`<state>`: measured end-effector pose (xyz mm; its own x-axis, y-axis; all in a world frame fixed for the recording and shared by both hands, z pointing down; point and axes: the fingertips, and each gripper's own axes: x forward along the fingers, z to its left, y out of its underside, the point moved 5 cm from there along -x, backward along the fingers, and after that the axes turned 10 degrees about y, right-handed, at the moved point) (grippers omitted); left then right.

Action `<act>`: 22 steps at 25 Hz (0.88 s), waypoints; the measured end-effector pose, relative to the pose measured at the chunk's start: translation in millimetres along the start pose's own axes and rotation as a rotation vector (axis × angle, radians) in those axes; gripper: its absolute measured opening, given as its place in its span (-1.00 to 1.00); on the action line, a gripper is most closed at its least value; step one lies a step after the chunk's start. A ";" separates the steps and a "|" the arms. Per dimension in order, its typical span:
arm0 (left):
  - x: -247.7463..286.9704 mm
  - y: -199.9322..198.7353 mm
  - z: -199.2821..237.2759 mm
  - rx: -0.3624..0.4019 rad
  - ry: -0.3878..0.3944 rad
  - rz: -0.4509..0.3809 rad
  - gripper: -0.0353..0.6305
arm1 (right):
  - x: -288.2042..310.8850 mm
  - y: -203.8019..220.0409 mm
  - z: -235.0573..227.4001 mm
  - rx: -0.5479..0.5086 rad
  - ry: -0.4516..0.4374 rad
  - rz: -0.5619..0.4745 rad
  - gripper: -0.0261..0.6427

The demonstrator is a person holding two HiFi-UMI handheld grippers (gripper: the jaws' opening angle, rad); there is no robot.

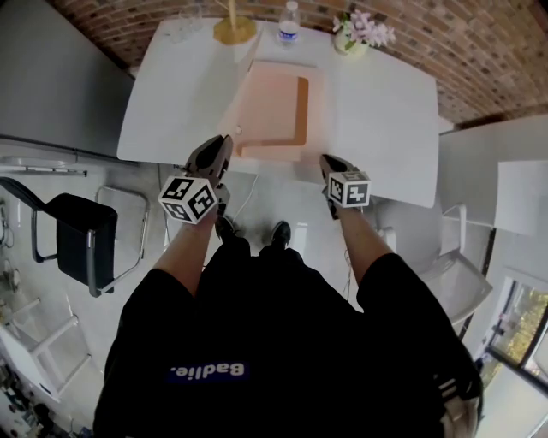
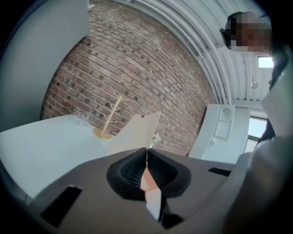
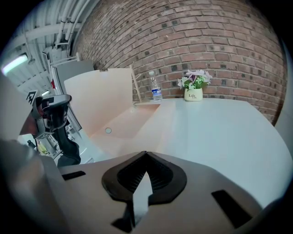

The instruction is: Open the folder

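A pink folder point(image 1: 278, 107) lies on the white table point(image 1: 385, 128) with its front cover point(image 1: 240, 98) lifted and tilted up on the left side. My left gripper point(image 1: 224, 141) is shut on the near edge of that cover. In the left gripper view the thin cover point(image 2: 135, 132) rises straight out of the shut left gripper point(image 2: 147, 151). From the right gripper view the cover point(image 3: 103, 98) stands nearly upright over the inner page point(image 3: 126, 123), with the left gripper point(image 3: 64, 101) at its edge. My right gripper point(image 1: 328, 161) is shut and empty at the table's front edge, right of the folder.
Along the table's far edge stand a water bottle point(image 1: 289, 26), a flower pot point(image 1: 360, 34), a wooden stand on a gold base point(image 1: 233, 27) and some glassware point(image 1: 180, 30). A black chair point(image 1: 81, 231) is at the left, a white chair point(image 1: 454, 274) at the right.
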<state>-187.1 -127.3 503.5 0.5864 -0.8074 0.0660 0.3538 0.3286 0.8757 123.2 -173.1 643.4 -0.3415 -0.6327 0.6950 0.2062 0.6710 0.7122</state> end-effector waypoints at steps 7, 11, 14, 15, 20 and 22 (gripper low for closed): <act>-52.4 -2.3 55.9 -0.239 -0.153 -0.172 -0.88 | 0.0 -1.5 2.1 -0.016 0.024 0.009 -0.84; -73.3 5.1 84.0 -0.313 -0.222 -0.214 -0.89 | -1.1 -2.3 3.6 -0.027 0.039 0.012 -0.84; -85.1 14.2 106.5 -0.370 -0.275 -0.240 -0.89 | -0.6 -3.6 4.3 -0.035 0.054 0.017 -0.84; -87.6 17.3 112.3 -0.395 -0.283 -0.249 -0.89 | -0.4 -3.9 4.6 -0.037 0.059 0.019 -0.84; -100.7 36.1 141.9 -0.500 -0.355 -0.269 -0.89 | -0.6 -4.8 4.1 -0.034 0.086 0.030 -0.84; -104.9 45.8 152.9 -0.545 -0.381 -0.274 -0.89 | -1.2 -5.4 4.3 -0.035 0.098 0.037 -0.84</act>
<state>-343.9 -102.5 609.9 0.1642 -0.9782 0.1275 0.8236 0.2070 0.5280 118.5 -174.3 638.3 -0.2424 -0.6438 0.7258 0.2494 0.6816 0.6879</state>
